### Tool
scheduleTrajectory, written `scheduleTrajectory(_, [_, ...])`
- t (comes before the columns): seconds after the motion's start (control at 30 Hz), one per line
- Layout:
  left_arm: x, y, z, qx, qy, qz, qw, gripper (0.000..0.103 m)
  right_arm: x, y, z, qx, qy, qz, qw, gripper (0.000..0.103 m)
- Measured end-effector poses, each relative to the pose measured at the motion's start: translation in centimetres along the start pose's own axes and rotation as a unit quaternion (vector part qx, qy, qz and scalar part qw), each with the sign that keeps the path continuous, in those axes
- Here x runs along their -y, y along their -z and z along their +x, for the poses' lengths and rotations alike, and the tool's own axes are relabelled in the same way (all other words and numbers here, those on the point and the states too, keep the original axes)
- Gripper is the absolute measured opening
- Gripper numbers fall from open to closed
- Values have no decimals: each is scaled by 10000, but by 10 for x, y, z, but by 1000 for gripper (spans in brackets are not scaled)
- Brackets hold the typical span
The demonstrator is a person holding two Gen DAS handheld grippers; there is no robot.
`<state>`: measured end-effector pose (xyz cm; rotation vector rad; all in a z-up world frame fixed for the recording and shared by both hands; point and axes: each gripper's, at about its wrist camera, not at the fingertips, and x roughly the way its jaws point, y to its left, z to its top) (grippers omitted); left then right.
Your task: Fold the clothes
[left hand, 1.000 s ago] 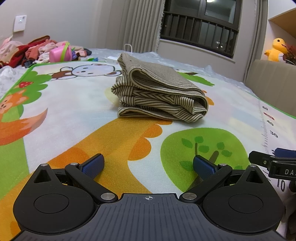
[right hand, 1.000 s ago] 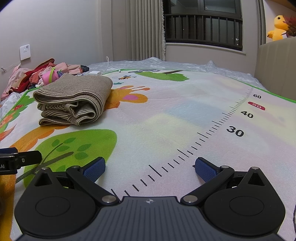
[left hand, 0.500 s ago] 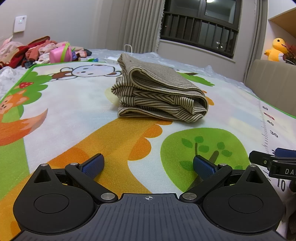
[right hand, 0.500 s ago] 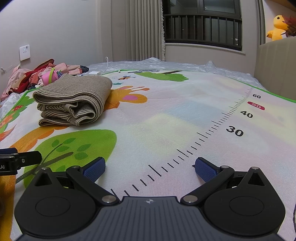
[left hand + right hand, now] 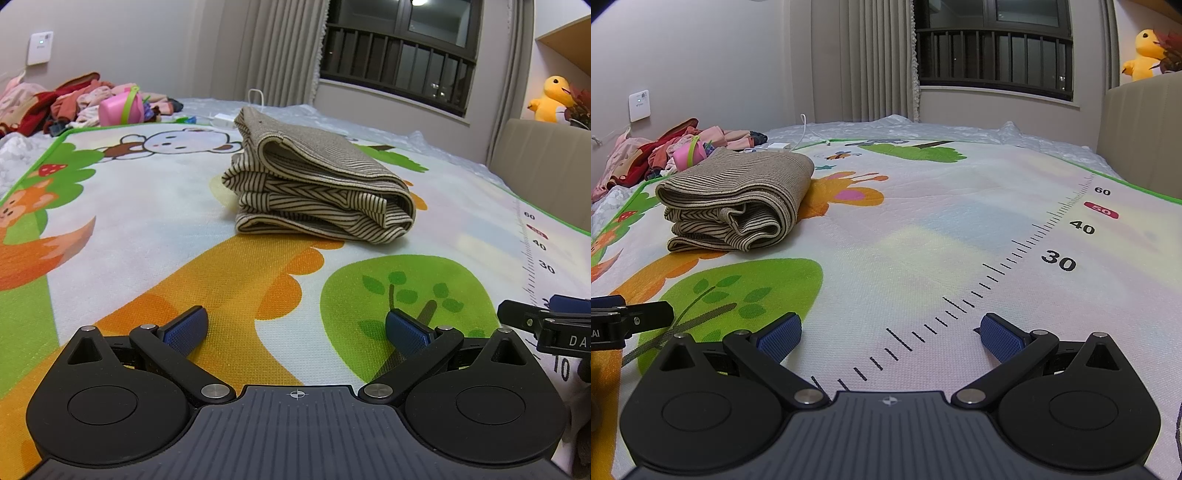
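A beige garment with dark stripes (image 5: 317,184) lies folded in a thick bundle on the cartoon play mat (image 5: 155,229). In the right wrist view the same striped garment (image 5: 735,199) sits at the left. My left gripper (image 5: 295,328) rests low over the mat, well short of the bundle, open and with nothing between its blue pads. My right gripper (image 5: 890,332) is open too, over the printed ruler marks, to the right of the bundle. Each gripper's tip shows at the edge of the other's view.
A heap of unfolded clothes (image 5: 74,103) with a pink container (image 5: 120,107) lies at the far left past the mat. A white charger and cable (image 5: 225,118) lie behind the bundle. A padded headboard (image 5: 543,170) bounds the right side, with a yellow plush toy (image 5: 550,99) above it.
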<state>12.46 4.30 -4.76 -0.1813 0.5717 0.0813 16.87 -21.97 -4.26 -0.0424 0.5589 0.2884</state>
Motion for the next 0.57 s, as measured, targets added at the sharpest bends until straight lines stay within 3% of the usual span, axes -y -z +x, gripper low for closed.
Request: scheduleTrajectory(0.57, [-7,0,-3,65,145,-182,9997,103,5,-6,2,-280,-70,114,9995,103])
